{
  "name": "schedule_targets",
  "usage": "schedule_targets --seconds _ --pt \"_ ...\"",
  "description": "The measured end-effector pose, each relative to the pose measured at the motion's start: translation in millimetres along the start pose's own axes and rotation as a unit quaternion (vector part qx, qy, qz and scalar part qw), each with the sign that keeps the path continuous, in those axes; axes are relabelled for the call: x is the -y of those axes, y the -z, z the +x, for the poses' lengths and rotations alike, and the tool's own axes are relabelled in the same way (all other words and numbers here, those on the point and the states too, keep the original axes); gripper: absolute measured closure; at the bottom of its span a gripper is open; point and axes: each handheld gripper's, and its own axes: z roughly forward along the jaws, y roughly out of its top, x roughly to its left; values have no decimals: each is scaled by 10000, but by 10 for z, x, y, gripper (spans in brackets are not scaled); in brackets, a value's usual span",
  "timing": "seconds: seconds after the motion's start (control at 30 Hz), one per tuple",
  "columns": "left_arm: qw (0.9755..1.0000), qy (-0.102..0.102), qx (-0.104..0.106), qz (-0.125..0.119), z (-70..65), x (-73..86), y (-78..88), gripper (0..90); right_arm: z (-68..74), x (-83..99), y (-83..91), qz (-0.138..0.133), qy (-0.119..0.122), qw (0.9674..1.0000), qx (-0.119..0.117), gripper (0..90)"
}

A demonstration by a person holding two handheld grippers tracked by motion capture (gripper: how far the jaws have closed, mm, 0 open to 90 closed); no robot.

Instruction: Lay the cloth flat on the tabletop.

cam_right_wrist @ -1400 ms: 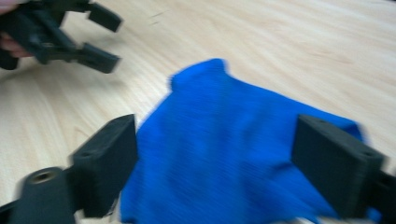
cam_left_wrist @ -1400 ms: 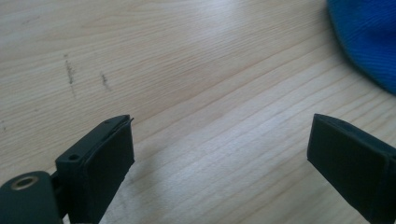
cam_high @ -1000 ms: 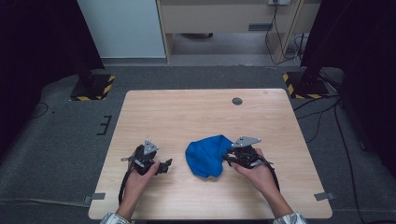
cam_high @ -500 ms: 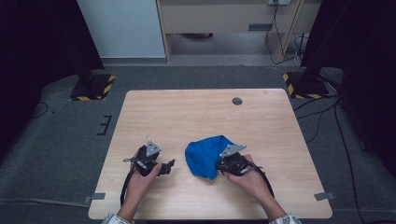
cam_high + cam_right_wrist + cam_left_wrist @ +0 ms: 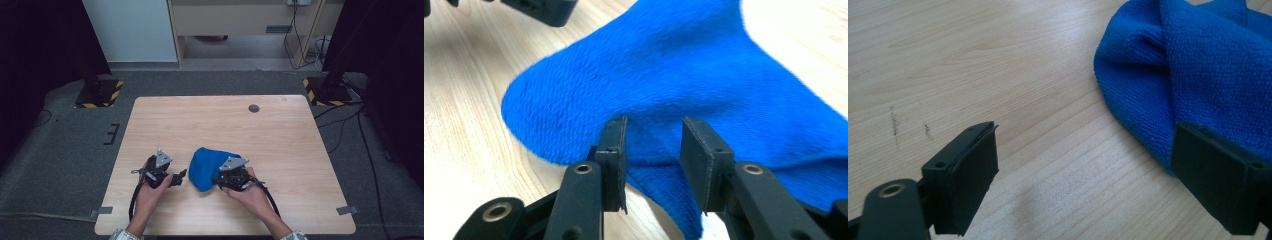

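- Blue, nubbly microfibre cloth (image 5: pixel 207 167) lies bunched in a soft heap on the pale wooden table (image 5: pixel 280 135), toward the person's edge of it and well short of the small dark round grommet (image 5: pixel 254 108) at the far side.
- At the cloth's right side sits the right gripper (image 5: pixel 651 152). Its jaws stand a little apart with a raised fold of the cloth between them — not yet pinched flat, as far as the right gripper view shows.
- To the cloth's left, the left gripper (image 5: pixel 1108 170) rests low over the table with its jaws wide apart; one jaw is just beside the cloth's rounded hem, the other over bare wood.
- The step in hand looks like taking hold of the cloth — probably to spread or fold it.
- A good grip would mean closing the right jaws deep on the fold, not on its fluffy tip, which could slip out.
- The left gripper would do best to slide along the wood under the hem and catch a single edge before any pulling, so the heap opens rather than drags.
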Motion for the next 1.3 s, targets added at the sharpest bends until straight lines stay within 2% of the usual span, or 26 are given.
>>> schedule_targets --seconds 0.03,0.07,0.17,0.27,0.3,0.33,0.37,0.43,0.47,0.5,0.6,0.63,0.73,0.77,0.87,0.93,1.0,1.13,1.3 --pt "10000 3 7 -16 -1 -6 10 128 -71 12 75 -78 -44 9999 52 691" --pt "10000 21 22 -39 -4 -12 18 128 -71 12 75 -78 -44 9999 52 691" --pt "9999 24 87 -69 -21 -23 38 151 -187 26 189 -190 -167 9996 134 758" --pt "9998 6 145 -131 -58 -40 72 165 -324 48 272 -199 -263 9988 357 768" --pt "9997 -37 194 -152 -80 -51 87 199 -413 88 302 -146 -359 9978 536 756" --pt "9997 -37 194 -152 -80 -51 87 226 -413 88 302 -146 -359 9978 536 756" --pt "9996 -65 246 -157 -98 -56 88 226 -444 106 309 -121 -377 9974 609 743" --pt "9993 -96 332 -150 -130 -65 81 232 -542 170 314 -3 -617 9945 847 674" --pt "9991 -119 372 -159 -147 -70 79 232 -542 170 314 -3 -617 9945 847 674" --pt "9989 -134 410 -181 -168 -78 79 227 -586 194 304 74 -731 9931 918 627" --pt "9982 -154 510 -280 -211 -99 88 215 -603 206 293 124 -781 9921 978 580" --pt "9978 -161 553 -328 -226 -107 91 189 -617 221 275 196 -879 9906 1030 538" --pt "9970 -214 630 -402 -278 -124 82 145 -618 227 261 253 -902 9899 1061 505" --pt "9961 -275 727 -407 -324 -130 64 128 -615 233 245 300 -918 9896 1066 480" --pt "9954 -355 796 -399 -375 -135 42 105 -616 243 217 373 -949 9891 1062 451" --pt "9932 -471 966 -445 -420 -139 24 76 -619 247 209 391 -958 9888 1075 446" --pt "9926 -579 980 -426 -460 -142 11 76 -621 247 208 386 -964 9889 1063 441" --pt "9917 -607 1071 -383 -489 -137 -9 87 -621 252 199 419 -1004 9888 1023 425" --pt "9897 -683 1210 -351 -513 -133 -13 228 -595 269 169 444 -944 9893 1019 430"
